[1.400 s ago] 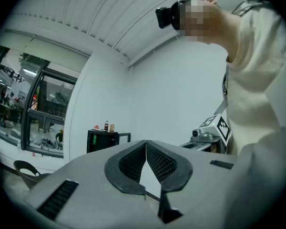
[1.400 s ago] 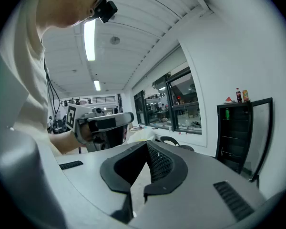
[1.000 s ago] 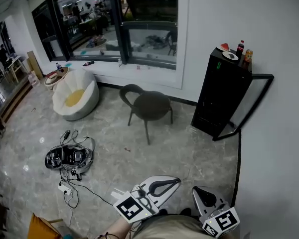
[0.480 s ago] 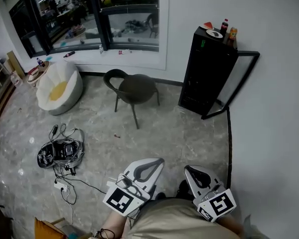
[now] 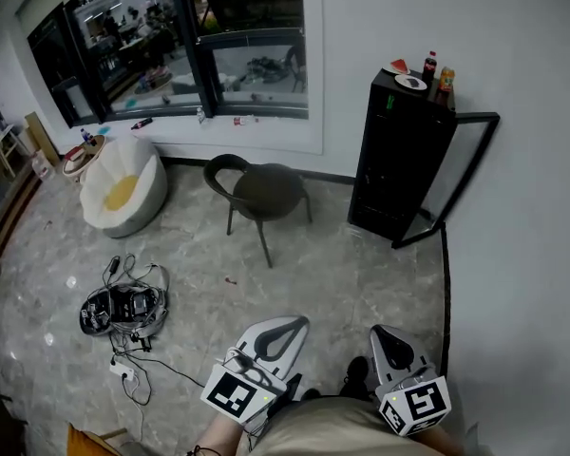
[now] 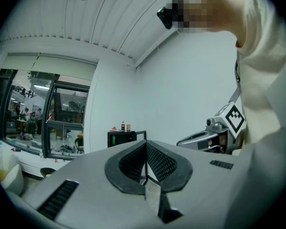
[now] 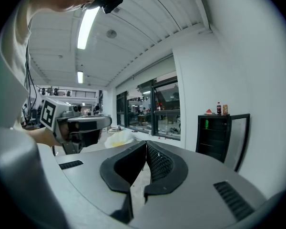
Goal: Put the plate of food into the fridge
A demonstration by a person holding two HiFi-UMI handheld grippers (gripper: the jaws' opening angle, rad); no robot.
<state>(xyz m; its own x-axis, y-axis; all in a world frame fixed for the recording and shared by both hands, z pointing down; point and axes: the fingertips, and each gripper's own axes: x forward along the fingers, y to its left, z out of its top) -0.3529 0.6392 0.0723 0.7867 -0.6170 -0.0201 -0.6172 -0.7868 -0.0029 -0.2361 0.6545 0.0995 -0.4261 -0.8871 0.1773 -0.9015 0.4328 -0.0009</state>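
A black fridge (image 5: 399, 164) stands against the far white wall, and its glass door (image 5: 456, 179) is swung open to the right. On top of it are a plate with a red watermelon slice (image 5: 396, 67), a second small plate (image 5: 410, 82) and two bottles (image 5: 429, 66). The fridge (image 6: 126, 138) is small and distant in the left gripper view, and the fridge (image 7: 221, 135) sits at the right of the right gripper view. My left gripper (image 5: 290, 323) and right gripper (image 5: 385, 335) are held low in front of the person's body, several steps from the fridge. Both are shut and hold nothing.
A dark chair (image 5: 266, 193) stands on the marble floor left of the fridge. A white beanbag seat (image 5: 122, 190) sits under the big window (image 5: 218, 46). A heap of cables and gear (image 5: 123, 310) lies on the floor at the left.
The head view has swung, so the fridge now sits a little further left than a second ago. Both grippers shifted slightly and stayed shut and low.
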